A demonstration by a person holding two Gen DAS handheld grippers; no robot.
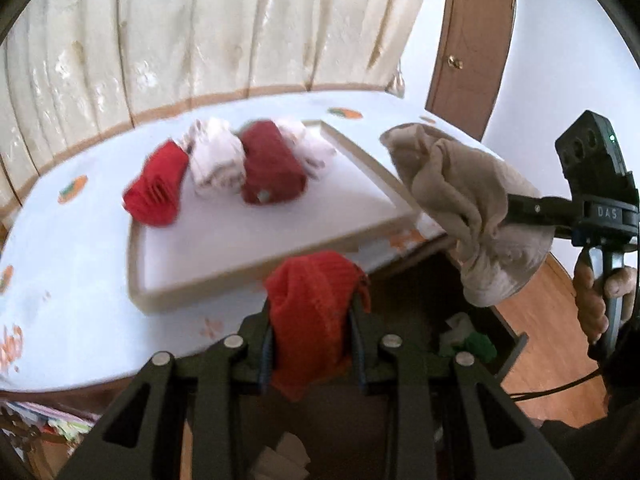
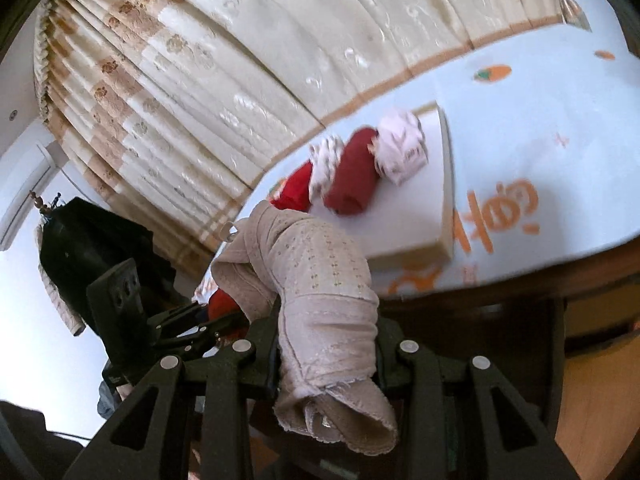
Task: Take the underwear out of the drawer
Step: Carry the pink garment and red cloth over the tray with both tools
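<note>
My left gripper [image 1: 314, 320] is shut on a red rolled underwear [image 1: 316, 304], held up in front of the table's near edge. To the right, my right gripper [image 1: 502, 214] is shut on a beige rolled underwear [image 1: 452, 196], a hand [image 1: 592, 300] on its handle. In the right wrist view the beige underwear [image 2: 320, 292] sits between the fingers of my right gripper [image 2: 326, 344]. A white tray [image 1: 256, 248] on the table holds several rolls: a red roll [image 1: 156, 192], a white roll [image 1: 216, 160], a dark red roll [image 1: 272, 168]. The open drawer [image 1: 472, 340] lies below, with green cloth inside.
The table [image 1: 72, 264] has a pale blue cloth with orange prints. Cream curtains [image 1: 200, 32] hang behind it and a wooden door [image 1: 468, 40] stands at the right. Wooden floor [image 1: 548, 344] shows below. The left gripper's body [image 2: 120, 300] appears at left in the right wrist view.
</note>
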